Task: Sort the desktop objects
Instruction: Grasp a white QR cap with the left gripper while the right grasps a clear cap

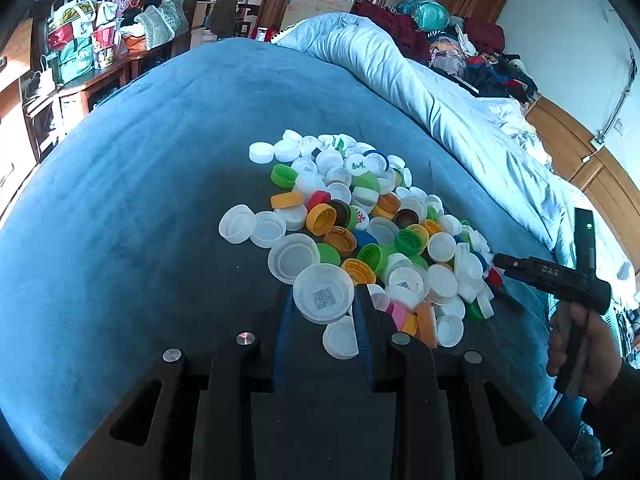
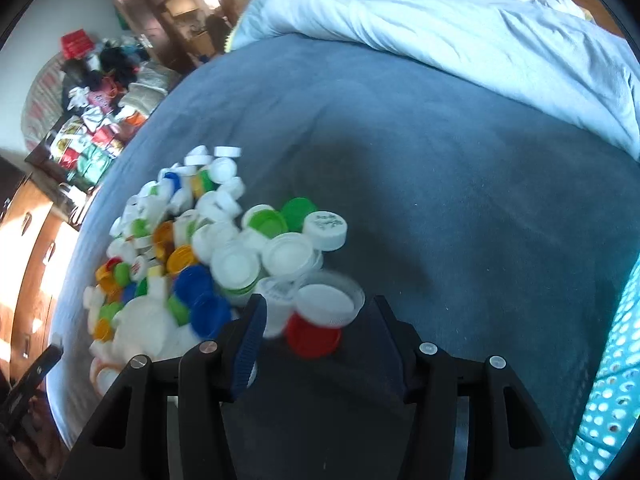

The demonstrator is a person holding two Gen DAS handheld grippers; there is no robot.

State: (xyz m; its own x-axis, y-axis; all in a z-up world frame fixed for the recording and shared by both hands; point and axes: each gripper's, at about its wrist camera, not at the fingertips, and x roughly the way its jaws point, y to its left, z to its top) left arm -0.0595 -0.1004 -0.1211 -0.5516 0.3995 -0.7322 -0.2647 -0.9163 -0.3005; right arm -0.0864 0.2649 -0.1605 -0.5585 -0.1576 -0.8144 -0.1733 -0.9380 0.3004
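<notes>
bottle caps of round moulded plastic, white, green, orange and blue (image 1: 360, 220), lie heaped on the blue plush bed cover (image 1: 140, 200), so we judge the sorting barely begun. our left tool (image 1: 324, 300) is closed narrow on a wide white cap with a printed square code (image 1: 323, 298), its hollow side tilted up toward us, its flat round face nearly level; being round, it has no long axis. our right tool (image 2: 316, 312) stands about half wide at the heap's near edge, a red cap (image 2: 314, 336) and a white cap (image 2: 328, 304) between its jaws; the blur hides whether the pads press. next we'd carry the white coded cap clear of the heap to its own group, keeping it level.
</notes>
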